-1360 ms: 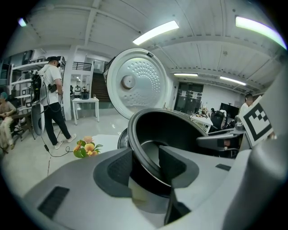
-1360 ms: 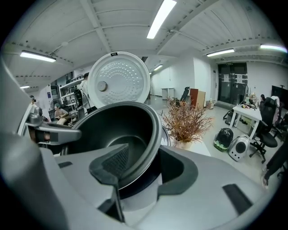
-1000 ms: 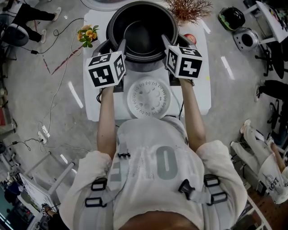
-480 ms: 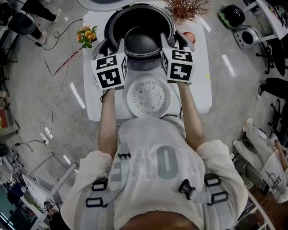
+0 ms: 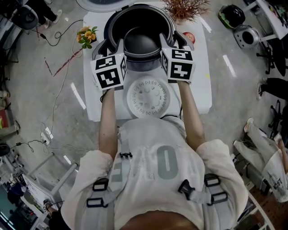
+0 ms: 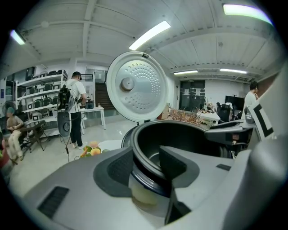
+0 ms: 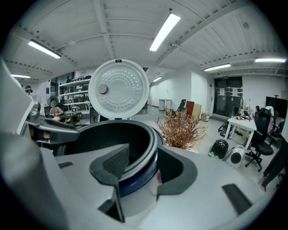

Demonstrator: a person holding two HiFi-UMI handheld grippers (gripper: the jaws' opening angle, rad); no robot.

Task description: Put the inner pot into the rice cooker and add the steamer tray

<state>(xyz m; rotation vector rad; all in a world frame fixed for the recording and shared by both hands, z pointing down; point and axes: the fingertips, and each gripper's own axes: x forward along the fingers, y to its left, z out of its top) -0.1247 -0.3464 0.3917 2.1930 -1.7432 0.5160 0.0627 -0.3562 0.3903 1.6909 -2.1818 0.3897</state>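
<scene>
Steamer tray (image 5: 148, 98) is lying flat on the white table (image 5: 198, 96), just in front of the rice cooker (image 5: 143, 67) and between the person's forearms, apart from the cooker's body. Beyond it, both grippers are reaching over the cooker's near edge. The left gripper (image 6: 147, 164) is pinching the rim of the inner pot (image 5: 142, 42) on the cooker's left side, one pad inside the wall and one outside. The right gripper (image 7: 140, 166) is pinching the rim in the same way on the cooker's right side. The pot is sitting down in the cooker's well and filling its mouth, though whether it is fully seated is hard to judge. Behind the pot, the cooker's lid (image 6: 137, 85) is standing open and upright. A small bunch of flowers (image 5: 87, 35) is resting to the cooker's left, and a dried plant (image 5: 185, 8) is standing at its far right.
</scene>
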